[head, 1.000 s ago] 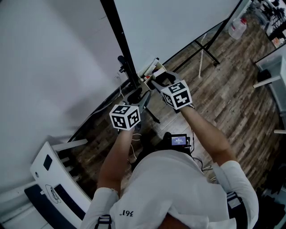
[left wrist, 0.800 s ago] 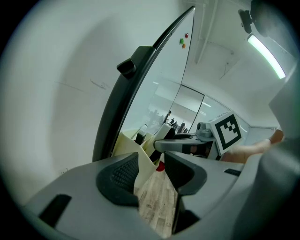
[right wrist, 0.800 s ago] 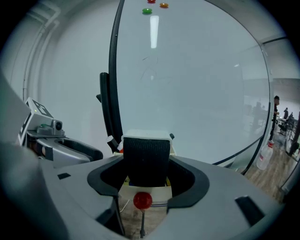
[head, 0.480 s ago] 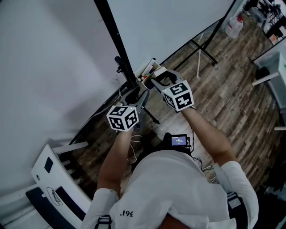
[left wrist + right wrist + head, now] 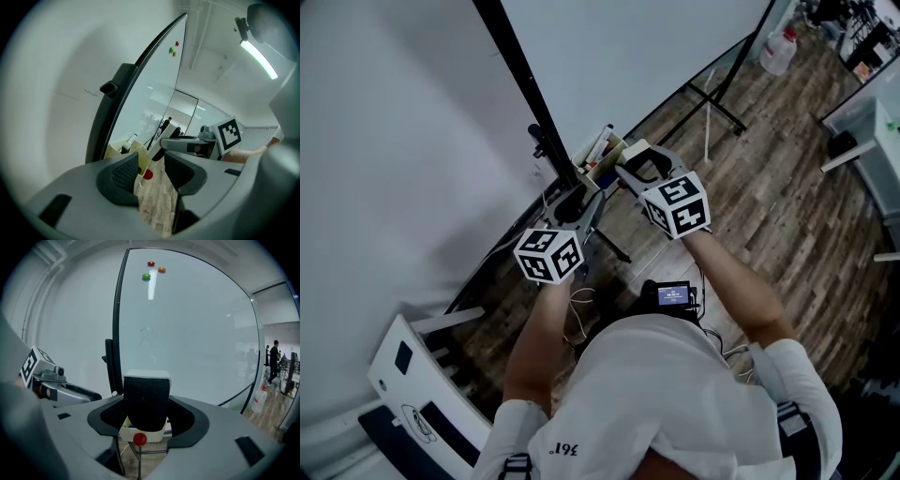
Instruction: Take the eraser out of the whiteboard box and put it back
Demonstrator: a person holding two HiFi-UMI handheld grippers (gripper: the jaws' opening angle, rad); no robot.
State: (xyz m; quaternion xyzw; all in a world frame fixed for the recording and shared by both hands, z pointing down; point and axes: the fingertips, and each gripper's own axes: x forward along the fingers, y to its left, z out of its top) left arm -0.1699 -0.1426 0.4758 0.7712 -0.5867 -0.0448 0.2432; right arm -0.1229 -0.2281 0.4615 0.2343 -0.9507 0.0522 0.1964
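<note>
My right gripper point(image 5: 636, 167) is shut on the eraser point(image 5: 146, 401), a white-backed block with black felt facing the camera in the right gripper view. The eraser point(image 5: 636, 152) hangs just above the cream whiteboard box point(image 5: 140, 431), which holds markers and is fixed to the board's stand point(image 5: 602, 155). A red ball point(image 5: 139, 439) sits below the box. My left gripper point(image 5: 581, 202) stands open beside the black post with nothing between its jaws. In the left gripper view the box point(image 5: 123, 149) and the held eraser point(image 5: 165, 138) lie ahead.
The whiteboard point(image 5: 628, 47) on its black post point(image 5: 520, 94) fills the back, with coloured magnets point(image 5: 151, 269) near its top. Stand legs point(image 5: 712, 94) spread over the wood floor. A water jug point(image 5: 776, 52) stands far right, a white seat point(image 5: 412, 375) lower left.
Both grippers have risen a little. The right one still holds the eraser, now slightly higher over the box.
</note>
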